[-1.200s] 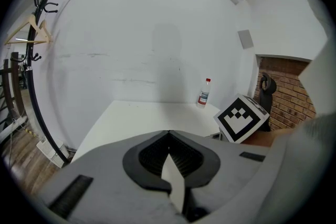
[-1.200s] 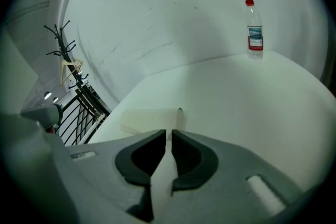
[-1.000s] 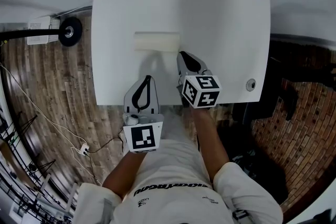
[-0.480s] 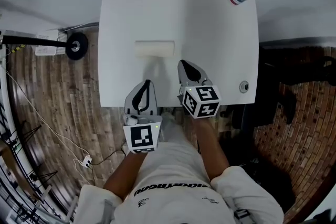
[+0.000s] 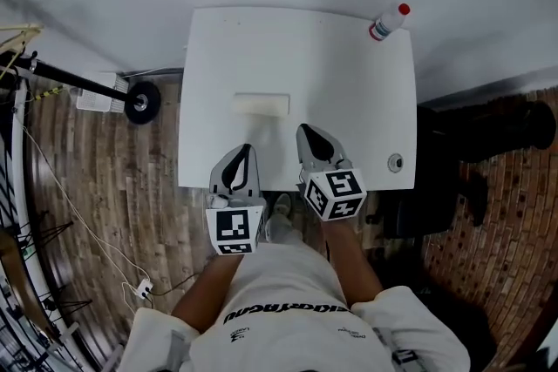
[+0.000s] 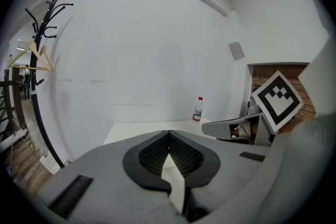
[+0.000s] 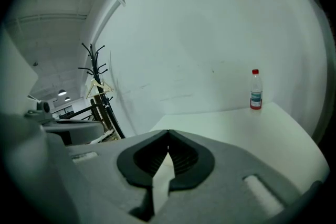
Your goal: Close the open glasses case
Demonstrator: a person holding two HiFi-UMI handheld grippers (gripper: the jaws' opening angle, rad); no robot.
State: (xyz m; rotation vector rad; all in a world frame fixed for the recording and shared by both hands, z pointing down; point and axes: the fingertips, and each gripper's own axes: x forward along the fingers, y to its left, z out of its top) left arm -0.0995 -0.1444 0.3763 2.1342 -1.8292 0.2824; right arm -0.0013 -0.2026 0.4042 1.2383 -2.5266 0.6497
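Note:
A cream glasses case (image 5: 260,104) lies with its lid down on the white table (image 5: 349,100), left of the middle. Both grippers hover over the table's front edge, short of the case and not touching it. My left gripper (image 5: 247,149) is shut and empty, its tips (image 6: 168,134) pressed together. My right gripper (image 5: 302,129) is also shut with nothing in it, and its tips (image 7: 168,132) meet. It sits a little right of the case. The right gripper's jaw (image 6: 231,126) shows beside the left one.
A clear bottle with a red cap (image 5: 388,22) stands at the table's far right corner. A small round fitting (image 5: 395,161) sits near the front right edge. A black stand with a wheel (image 5: 142,101) is left of the table, dark furniture (image 5: 488,135) to its right.
The head view has pulled back and up, so the table looks smaller. Both grippers have drawn back from the case toward the front edge. The case has stayed put.

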